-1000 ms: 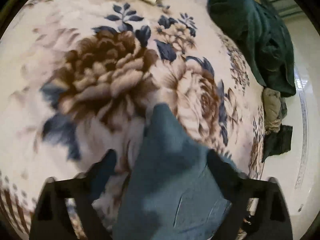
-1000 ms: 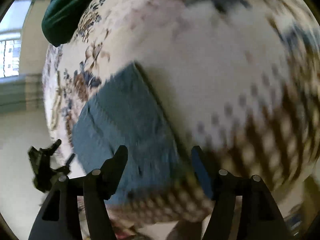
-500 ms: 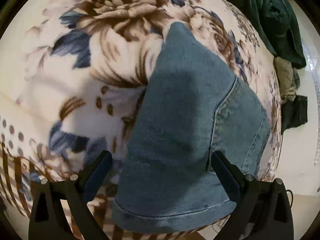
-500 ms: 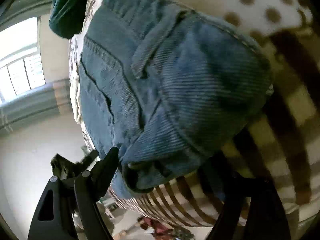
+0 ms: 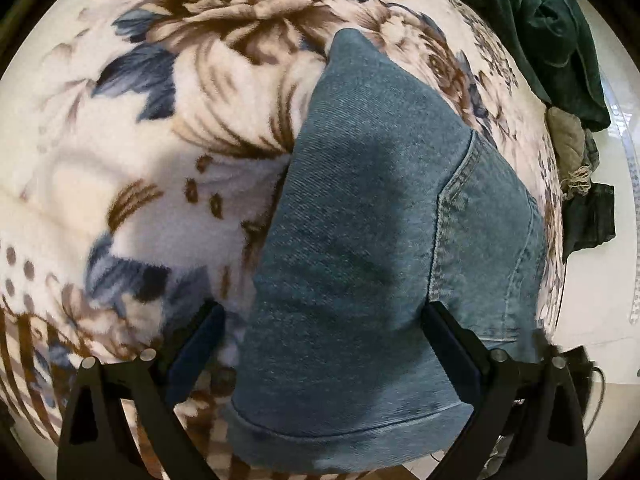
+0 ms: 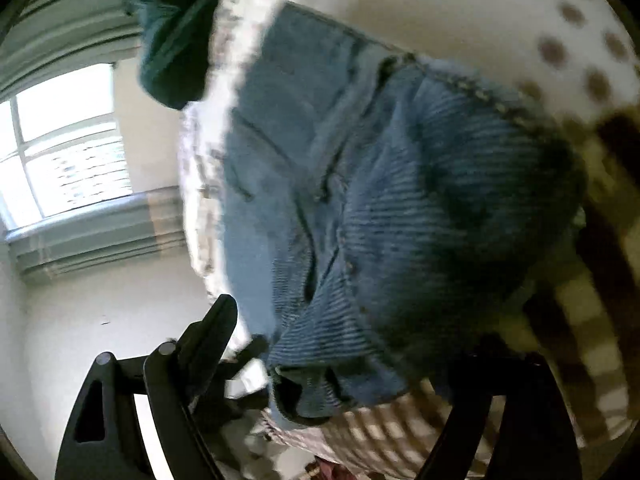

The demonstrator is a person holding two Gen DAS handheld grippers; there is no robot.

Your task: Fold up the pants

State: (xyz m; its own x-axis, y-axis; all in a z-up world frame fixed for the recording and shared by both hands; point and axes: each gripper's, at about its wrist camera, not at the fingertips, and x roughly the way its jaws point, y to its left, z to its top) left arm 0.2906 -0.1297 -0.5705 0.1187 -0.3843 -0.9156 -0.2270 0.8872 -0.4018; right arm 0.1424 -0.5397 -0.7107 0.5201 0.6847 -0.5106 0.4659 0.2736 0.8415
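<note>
While the folded denim jeans lie on the floral bed blanket with your left gripper and right gripper both spread, jaws just opening, treat them as thick, heavy, floppy cloth and grab the hem.

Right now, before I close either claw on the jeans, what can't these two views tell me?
- Left wrist view: the jeans fill the gap of the left claw; their right part runs behind its finger.
- Right wrist view: motion blur smears the waistband; the far finger of the right claw is lost in shadow.
- Green garment: cut off by the frame edge.
</note>
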